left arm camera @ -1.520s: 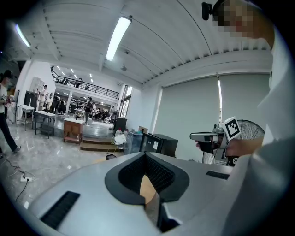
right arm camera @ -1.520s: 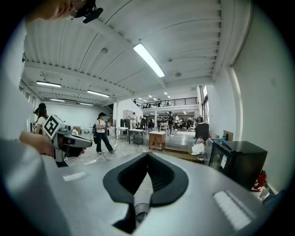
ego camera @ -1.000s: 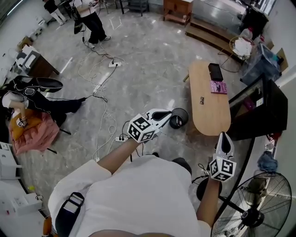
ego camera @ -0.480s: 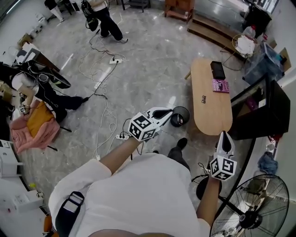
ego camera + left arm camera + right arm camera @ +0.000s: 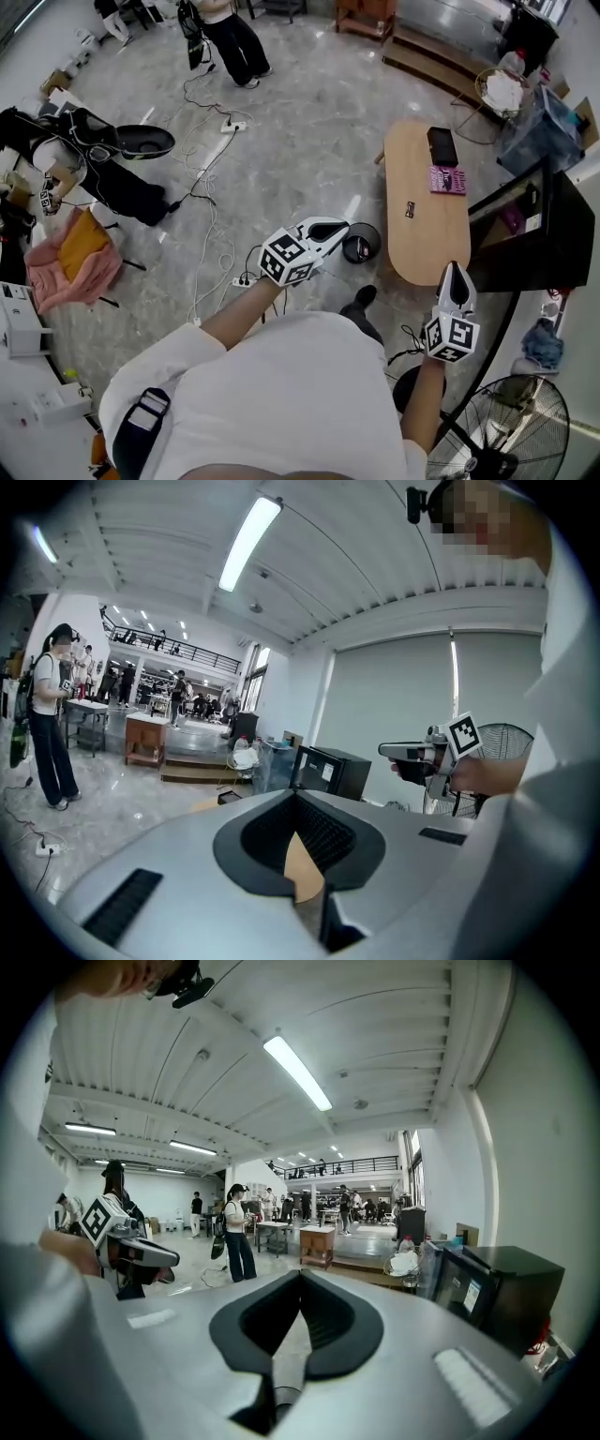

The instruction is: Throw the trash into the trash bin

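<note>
A small round black trash bin (image 5: pixel 361 244) stands on the floor at the near end of a long wooden table (image 5: pixel 427 239). On the table lie a black box (image 5: pixel 442 145), a pink packet (image 5: pixel 446 178) and a small dark item (image 5: pixel 410 208). My left gripper (image 5: pixel 336 228) is shut and empty, its tip just left of the bin. My right gripper (image 5: pixel 457 274) is shut and empty too, held off the table's near right corner. Neither touches anything. In the left gripper view the shut jaws (image 5: pixel 296 797) point toward the table, and the right gripper (image 5: pixel 398 752) shows at the right.
A black cabinet (image 5: pixel 539 230) stands right of the table, a floor fan (image 5: pixel 511 436) at the lower right. Cables and a power strip (image 5: pixel 246 279) lie on the floor left of me. A seated person (image 5: pixel 103 178) is at left, a standing person (image 5: pixel 234 42) far ahead.
I have stepped forward toward the table with both grippers held as before. The table sits slightly nearer my right gripper. The standing person far ahead has walked to the right.
</note>
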